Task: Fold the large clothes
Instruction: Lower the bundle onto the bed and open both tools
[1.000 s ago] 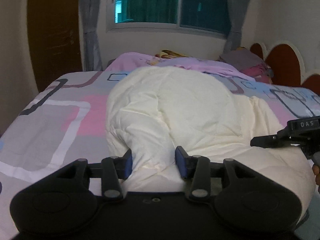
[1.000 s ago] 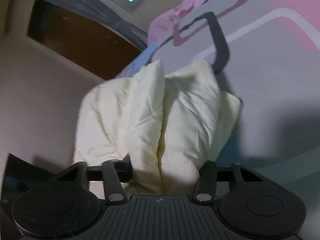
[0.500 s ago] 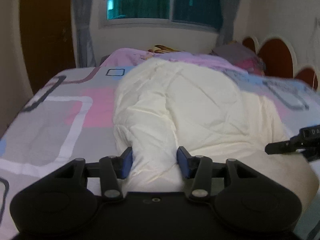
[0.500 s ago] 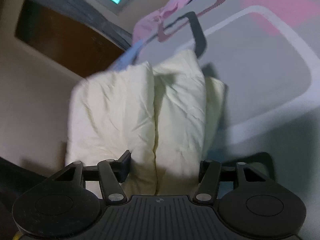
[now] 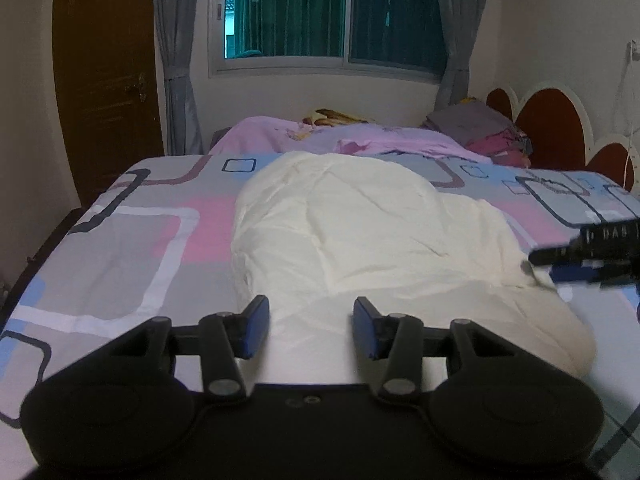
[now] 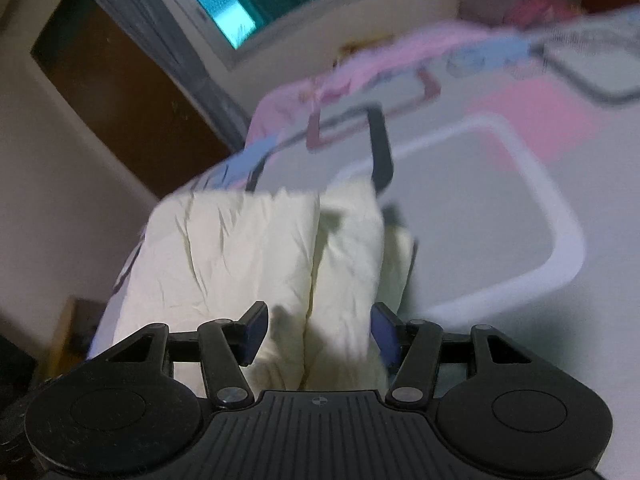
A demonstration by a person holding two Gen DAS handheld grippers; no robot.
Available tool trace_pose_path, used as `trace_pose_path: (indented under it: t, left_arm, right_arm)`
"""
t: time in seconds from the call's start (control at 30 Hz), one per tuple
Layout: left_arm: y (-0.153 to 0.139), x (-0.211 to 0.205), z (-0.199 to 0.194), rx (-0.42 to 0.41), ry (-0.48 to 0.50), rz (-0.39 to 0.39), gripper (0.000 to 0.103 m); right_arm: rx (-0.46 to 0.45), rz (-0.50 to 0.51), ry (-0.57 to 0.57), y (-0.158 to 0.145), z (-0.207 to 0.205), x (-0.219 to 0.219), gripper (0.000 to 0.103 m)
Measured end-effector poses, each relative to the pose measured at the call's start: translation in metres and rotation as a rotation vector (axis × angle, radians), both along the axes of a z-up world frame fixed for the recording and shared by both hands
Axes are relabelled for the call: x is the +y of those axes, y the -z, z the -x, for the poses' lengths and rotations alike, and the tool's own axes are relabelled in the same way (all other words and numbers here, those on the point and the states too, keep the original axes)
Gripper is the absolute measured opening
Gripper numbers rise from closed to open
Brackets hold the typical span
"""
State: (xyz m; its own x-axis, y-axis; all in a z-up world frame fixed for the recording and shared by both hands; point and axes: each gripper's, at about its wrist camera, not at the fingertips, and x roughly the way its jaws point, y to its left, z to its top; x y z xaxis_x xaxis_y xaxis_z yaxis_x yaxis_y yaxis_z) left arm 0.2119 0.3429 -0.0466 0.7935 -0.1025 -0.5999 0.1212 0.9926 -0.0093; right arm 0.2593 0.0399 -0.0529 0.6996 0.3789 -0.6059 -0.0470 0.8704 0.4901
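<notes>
- Left gripper (image 5: 310, 326): blue pads clamped on a bunched edge of the cream quilted garment (image 5: 360, 232); fabric fills the gap between the jaws.
- Right gripper (image 6: 318, 332): jaws partly apart, closed on a thick folded stack of the same garment (image 6: 248, 256). At least three layers hang side by side between the pads.
- In the left wrist view the right gripper shows at the right edge (image 5: 592, 254), blurred, touching the garment's right side.
- The garment lies mounded across the middle of the bed (image 5: 100, 248), with its near edge lifted into both grippers.
- The bed sheet has a grey, pink and blue pattern of rounded rectangles.
- A pink blanket (image 5: 320, 140) is heaped at the far side of the bed, with folded grey and magenta cloth (image 5: 480, 132) beside it by the red scalloped headboard (image 5: 548, 128).
- Background: window (image 5: 336, 12) with grey curtains, and a brown door (image 5: 104, 76) on the left.
- The right wrist view is tilted and motion-blurred.
</notes>
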Motion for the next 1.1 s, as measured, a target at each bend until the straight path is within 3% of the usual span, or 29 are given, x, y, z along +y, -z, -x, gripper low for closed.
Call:
trace_pose_path:
  t: [0.17, 0.37, 0.47, 0.63, 0.77, 0.93, 1.03, 1.1]
  left_arm:
    - [0.004, -0.012, 0.005, 0.064, -0.035, 0.005, 0.057]
    - [0.022, -0.017, 0.004, 0.091, -0.07, 0.019, 0.057]
    - [0.02, -0.017, 0.005, 0.096, -0.076, 0.024, 0.059]
    - [0.016, -0.017, 0.006, 0.113, -0.119, 0.031, 0.067]
    - [0.012, -0.014, 0.01, 0.125, -0.155, 0.043, 0.072]
    - [0.001, -0.022, 0.029, 0.104, -0.194, 0.027, 0.082]
    - [-0.009, -0.03, 0.045, 0.085, -0.216, 0.023, 0.089]
    - [-0.015, -0.036, 0.058, 0.072, -0.232, 0.012, 0.093]
  right_arm:
    - [-0.148, 0.135, -0.062, -0.025, 0.026, 0.029, 0.056]
    - [-0.039, 0.272, -0.183, 0.025, 0.034, 0.065, 0.056]
    - [-0.018, 0.299, -0.195, 0.047, 0.026, 0.069, 0.056]
    - [0.029, 0.291, -0.216, 0.057, 0.014, 0.07, 0.061]
    - [0.058, 0.287, -0.239, 0.047, 0.006, 0.063, 0.063]
    - [-0.021, 0.275, -0.226, 0.02, 0.028, 0.053, 0.064]
    - [-0.056, 0.27, -0.225, 0.009, 0.045, 0.05, 0.083]
    - [-0.094, 0.287, -0.235, 0.001, 0.059, 0.049, 0.085]
